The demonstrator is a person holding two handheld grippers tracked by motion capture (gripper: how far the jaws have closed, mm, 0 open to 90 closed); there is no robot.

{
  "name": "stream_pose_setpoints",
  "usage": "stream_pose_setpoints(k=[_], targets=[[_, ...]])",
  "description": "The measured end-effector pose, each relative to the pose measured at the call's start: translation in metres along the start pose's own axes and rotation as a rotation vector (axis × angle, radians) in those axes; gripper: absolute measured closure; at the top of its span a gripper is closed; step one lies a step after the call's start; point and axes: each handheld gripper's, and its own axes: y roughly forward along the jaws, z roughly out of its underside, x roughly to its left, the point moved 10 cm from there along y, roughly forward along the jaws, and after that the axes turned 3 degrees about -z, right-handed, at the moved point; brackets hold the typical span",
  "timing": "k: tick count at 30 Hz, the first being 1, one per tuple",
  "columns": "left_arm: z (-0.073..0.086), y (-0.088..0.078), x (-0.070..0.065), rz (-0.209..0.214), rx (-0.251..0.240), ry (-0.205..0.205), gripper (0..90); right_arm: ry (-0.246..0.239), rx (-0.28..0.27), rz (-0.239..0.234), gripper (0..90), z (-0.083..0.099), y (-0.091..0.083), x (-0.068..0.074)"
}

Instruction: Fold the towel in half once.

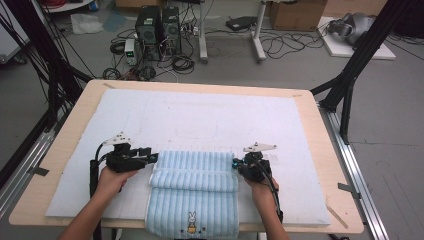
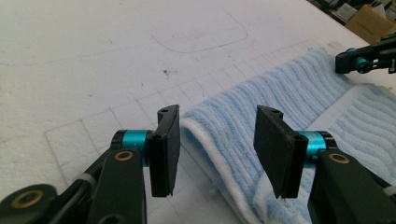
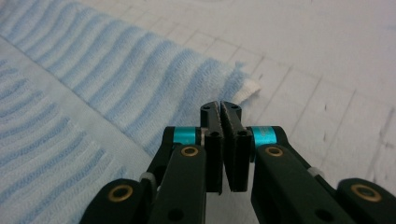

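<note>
now left hand-held gripper (image 2: 217, 154) gapes half-open astride the towel (image 2: 289, 102) edge, untouching.

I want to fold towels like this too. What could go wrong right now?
The left gripper is open around the towel fold, not pinching, so the fold may flop open. The right gripper is shut beside the towel's corner with no cloth between its jaws, so one side might get pulled crooked.

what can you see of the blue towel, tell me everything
The towel is light blue terry with ribbed stripes, white edging and a small rabbit motif near its front hem. It lies on the white foam board, far edge folded back into a thick band, front hanging over the table edge. The left gripper stands open around its folded corner; the right gripper is shut beside the other corner.
</note>
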Motion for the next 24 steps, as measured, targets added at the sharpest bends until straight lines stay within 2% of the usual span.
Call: stream_pose_setpoints(k=[1,2,4,8,10,12,13,14,17,18,19,20,21,22,23,24], targets=[[0.0,0.0,0.001,-0.005,0.0,0.002,51.6,0.0,0.0,0.0,88.1,0.0,0.0,0.0],[0.0,0.0,0.002,-0.009,-0.002,0.003,52.6,-0.012,-0.018,0.031,88.2,-0.003,0.0,-0.003],[0.0,0.0,0.002,-0.013,-0.001,0.0,53.3,-0.006,-0.031,0.059,88.2,-0.005,0.002,-0.008],[0.003,0.004,0.002,-0.013,0.016,0.001,54.2,0.006,-0.027,0.059,84.2,-0.003,0.005,-0.008],[0.006,0.009,0.001,-0.011,0.036,0.004,54.2,0.004,-0.029,0.065,75.7,-0.003,0.003,-0.006],[0.01,0.014,0.001,-0.017,0.063,0.007,54.0,0.007,-0.029,0.051,67.9,-0.003,0.003,-0.004],[0.012,0.017,0.002,-0.027,0.076,0.014,52.8,0.014,-0.007,0.058,58.7,0.0,0.004,-0.004],[0.013,0.02,0.002,-0.034,0.086,0.013,51.9,0.024,0.008,0.054,55.6,0.002,0.005,-0.004],[0.014,0.026,0.001,-0.056,0.096,0.045,49.7,0.027,0.027,0.05,47.5,0.005,0.008,-0.003],[0.014,0.028,-0.001,-0.06,0.103,0.061,49.7,0.027,0.027,0.05,47.5,0.005,0.008,-0.003],[0.015,0.03,-0.003,-0.075,0.11,0.093,50.4,0.037,0.025,0.042,43.1,0.004,0.009,-0.001],[0.015,0.03,-0.003,-0.075,0.11,0.093,51.9,0.037,0.025,0.042,43.1,0.004,0.009,-0.001],[0.015,0.03,-0.003,-0.077,0.108,0.092,55.5,0.015,0.035,0.065,44.6,0.005,0.01,0.001],[0.015,0.03,-0.003,-0.077,0.108,0.092,60.6,0.015,0.035,0.065,44.6,0.005,0.01,0.001],[0.015,0.03,-0.002,-0.071,0.11,0.082,67.6,-0.003,0.038,0.079,52.0,0.005,0.01,0.002],[0.015,0.03,-0.002,-0.071,0.11,0.082,71.2,-0.003,0.038,0.079,52.0,0.005,0.01,0.002]])
